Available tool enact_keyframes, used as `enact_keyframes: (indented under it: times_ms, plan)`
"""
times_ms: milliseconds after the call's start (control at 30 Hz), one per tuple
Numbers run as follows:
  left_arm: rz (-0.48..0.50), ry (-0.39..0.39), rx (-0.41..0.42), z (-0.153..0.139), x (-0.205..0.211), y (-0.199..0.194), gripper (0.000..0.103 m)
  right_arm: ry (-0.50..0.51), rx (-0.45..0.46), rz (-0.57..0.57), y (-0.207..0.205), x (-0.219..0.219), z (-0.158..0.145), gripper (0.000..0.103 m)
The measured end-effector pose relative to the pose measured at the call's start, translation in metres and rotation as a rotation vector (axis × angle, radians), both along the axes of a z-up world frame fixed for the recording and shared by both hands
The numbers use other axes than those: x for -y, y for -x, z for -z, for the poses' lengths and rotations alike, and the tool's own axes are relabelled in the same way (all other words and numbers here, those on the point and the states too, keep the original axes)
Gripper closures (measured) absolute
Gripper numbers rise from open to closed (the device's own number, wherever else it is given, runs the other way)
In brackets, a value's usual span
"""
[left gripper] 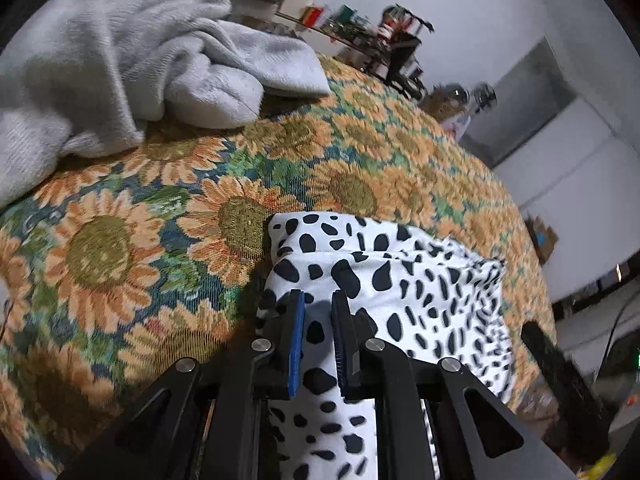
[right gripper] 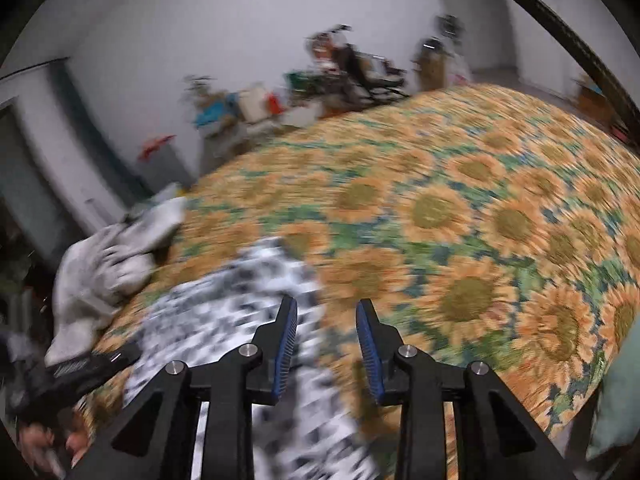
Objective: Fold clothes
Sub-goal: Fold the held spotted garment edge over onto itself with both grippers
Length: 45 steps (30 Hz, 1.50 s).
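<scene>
spotted garment [left gripper: 400,280] cut off below the parted, empty left gripper [left gripper: 318,344]; right gripper [right gripper: 326,344] agape, view blurred

No readable text or labels.

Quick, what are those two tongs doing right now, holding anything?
Left tongs: partly open over the spotted garment, no clear grip on it.
Right tongs: open, holding nothing, above the sunflower bedspread.
</scene>
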<state>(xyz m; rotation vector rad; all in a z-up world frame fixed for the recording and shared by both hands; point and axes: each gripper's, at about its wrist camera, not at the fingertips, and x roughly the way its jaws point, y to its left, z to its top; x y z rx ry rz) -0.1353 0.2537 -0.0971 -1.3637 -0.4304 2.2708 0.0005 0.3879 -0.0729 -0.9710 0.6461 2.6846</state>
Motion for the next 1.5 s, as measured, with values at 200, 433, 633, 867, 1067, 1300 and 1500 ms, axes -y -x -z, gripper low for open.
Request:
enact_keyframes:
  times_ms: [200,433,633,867,1067,1300,1500]
  plan:
    - [0.075,0.087,-0.041,-0.003,-0.009,-0.018,0.089,0.022,0.081,-0.072,-0.002,0.016,0.023,0.073]
    - [0.050,0.108,-0.066,0.003,-0.012,-0.017,0.083,0.147,0.053,0.133,-0.035,-0.026,0.027,0.071]
    - [0.088,0.049,-0.093,-0.012,-0.014,-0.049,0.084,0.043,0.008,-0.059,-0.057,0.024,0.003,0.064]
    - [0.071,-0.001,-0.037,0.004,0.012,-0.060,0.083,0.154,0.049,0.039,-0.091,0.016,0.044,0.078]
    - [0.045,-0.041,0.014,0.014,0.033,-0.072,0.076,0.016,0.095,0.084,-0.107,0.018,0.034,0.069]
    - [0.048,-0.072,0.049,0.015,0.049,-0.086,0.068,0.025,0.080,0.012,-0.080,0.026,0.043,0.061]
    - [0.138,-0.102,-0.008,-0.009,0.026,-0.095,0.068,0.119,0.023,0.013,-0.107,0.018,0.053,0.094]
